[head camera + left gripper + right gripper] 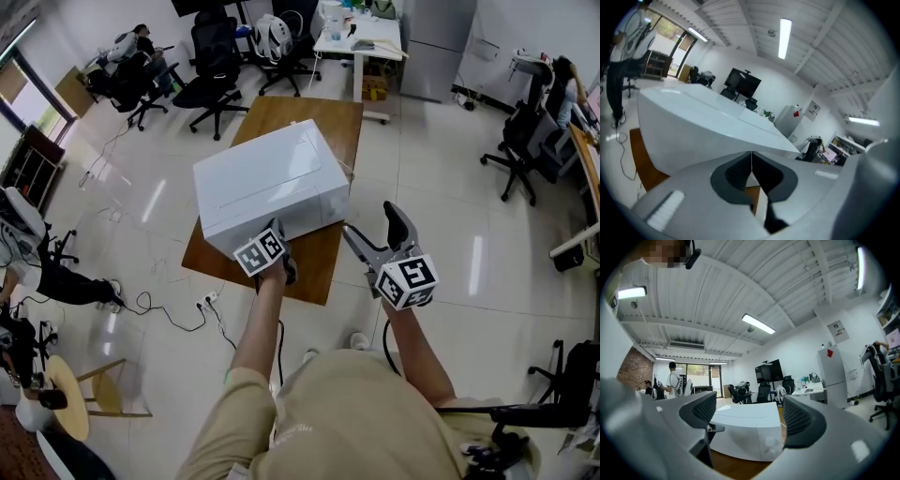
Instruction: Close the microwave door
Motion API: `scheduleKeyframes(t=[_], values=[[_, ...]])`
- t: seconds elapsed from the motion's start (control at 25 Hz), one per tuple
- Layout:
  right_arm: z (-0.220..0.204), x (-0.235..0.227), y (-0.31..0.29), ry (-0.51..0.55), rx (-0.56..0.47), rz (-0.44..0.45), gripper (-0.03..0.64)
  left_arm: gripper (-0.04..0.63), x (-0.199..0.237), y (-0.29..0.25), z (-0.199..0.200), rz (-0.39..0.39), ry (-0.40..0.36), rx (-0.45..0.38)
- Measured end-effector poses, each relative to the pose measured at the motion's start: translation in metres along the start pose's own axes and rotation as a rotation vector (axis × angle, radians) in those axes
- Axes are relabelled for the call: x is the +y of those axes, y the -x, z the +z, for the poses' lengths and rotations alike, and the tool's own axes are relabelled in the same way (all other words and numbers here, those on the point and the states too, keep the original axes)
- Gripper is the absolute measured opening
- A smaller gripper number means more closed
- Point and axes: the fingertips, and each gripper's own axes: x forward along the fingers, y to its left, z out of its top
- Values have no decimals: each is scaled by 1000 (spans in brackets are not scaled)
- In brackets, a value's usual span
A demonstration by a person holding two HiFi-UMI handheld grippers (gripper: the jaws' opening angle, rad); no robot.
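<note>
Two-handed: holds left gripper (pixel 751 161), jaws together on nothing, beside the microwave (pixel 272 178) at the table's (pixel 319 117) near edge; right gripper (pixel 371 225), jaws apart, empty, off the near right corner

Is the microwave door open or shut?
Shut: the microwave looks like one whole white box, front flat, no door sticking out.

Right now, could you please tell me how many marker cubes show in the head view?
2. One marker cube rides the left gripper, beside the white microwave; the other rides the right gripper, right of the table. None seems hidden.
</note>
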Motion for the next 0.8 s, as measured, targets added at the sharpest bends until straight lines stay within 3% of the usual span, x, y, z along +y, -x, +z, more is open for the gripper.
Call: scheduleKeyframes(t=[0.12, 0.32, 0.48, 0.64, 0.8], values=[[-13, 19, 7, 0, -3, 43, 431, 6, -22, 44, 15, -28, -182, -114], [-28, 36, 0, -6, -6, 109, 431, 45, -65, 122, 61, -85, -395, -365], [-29, 47, -5, -52, -65, 130, 431, 100, -66, 174, 76, -34, -549, -489], [-34, 55, -9, -65, -71, 145, 431, 171, -46, 203, 69, 41, -600, -519], [-39, 65, -14, -69, -59, 168, 431, 347, -28, 225, 63, 67, -525, -574]])
